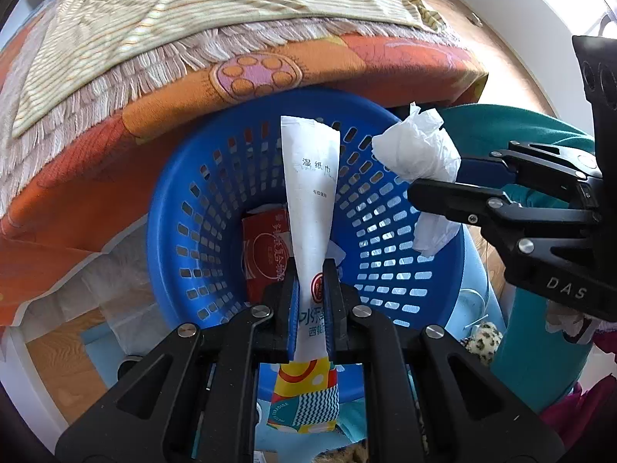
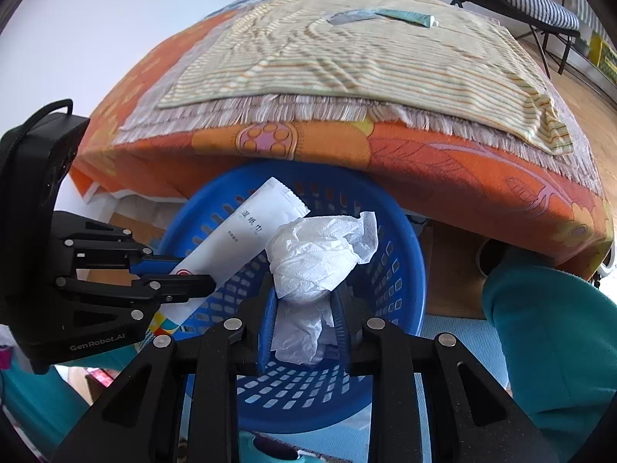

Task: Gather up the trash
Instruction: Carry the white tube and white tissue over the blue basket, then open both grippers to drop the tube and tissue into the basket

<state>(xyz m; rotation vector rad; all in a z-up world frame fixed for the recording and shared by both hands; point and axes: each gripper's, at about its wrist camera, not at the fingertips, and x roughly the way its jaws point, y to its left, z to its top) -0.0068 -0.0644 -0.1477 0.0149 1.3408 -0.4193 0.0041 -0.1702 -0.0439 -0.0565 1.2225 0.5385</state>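
Note:
My left gripper (image 1: pixel 311 270) is shut on a long white wet-wipe packet (image 1: pixel 310 193) and holds it over the blue perforated basket (image 1: pixel 185 239). My right gripper (image 2: pixel 304 297) is shut on a crumpled white tissue (image 2: pixel 316 254), also above the basket (image 2: pixel 401 270). In the left wrist view the right gripper (image 1: pixel 432 179) comes in from the right with the tissue (image 1: pixel 416 150). In the right wrist view the left gripper (image 2: pixel 193 274) comes in from the left with the packet (image 2: pixel 246 235). A red carton (image 1: pixel 266 254) lies in the basket.
The basket stands on the floor against a bed with an orange patterned sheet (image 2: pixel 424 162) and a fringed striped blanket (image 2: pixel 347 65). Two flat packets (image 2: pixel 385 17) lie on the blanket's far side. A teal sleeve (image 2: pixel 547 339) is at the right. A folding chair (image 2: pixel 520 0) stands behind.

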